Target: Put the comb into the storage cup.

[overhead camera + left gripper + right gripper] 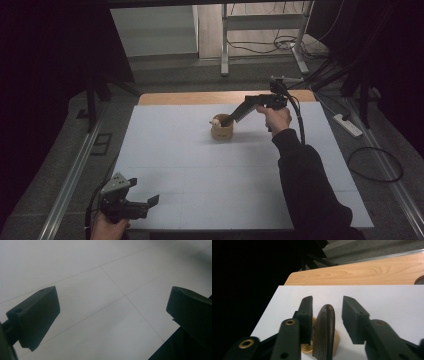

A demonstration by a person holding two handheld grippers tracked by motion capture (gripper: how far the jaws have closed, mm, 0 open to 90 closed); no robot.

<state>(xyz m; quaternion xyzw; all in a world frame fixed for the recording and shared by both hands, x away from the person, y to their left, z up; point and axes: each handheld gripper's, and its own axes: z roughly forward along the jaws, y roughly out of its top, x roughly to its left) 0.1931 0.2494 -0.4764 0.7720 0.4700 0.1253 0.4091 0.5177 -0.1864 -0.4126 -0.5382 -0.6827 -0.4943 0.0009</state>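
Right gripper at the wooden cup, mid-mat: jaws apart, straddling a dark handle standing in the cup, not gripping. Left gripper at near-left mat corner, well away from the cup, jaws wide, empty.

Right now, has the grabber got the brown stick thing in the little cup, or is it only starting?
Only starting, it seems. The wooden cup stands on the white mat with a pale thing inside. In hand: the right gripper is open, its fingers on either side of the dark wooden handle, not closed. Left: squeezing and lifting. The left gripper waits open at the near edge.
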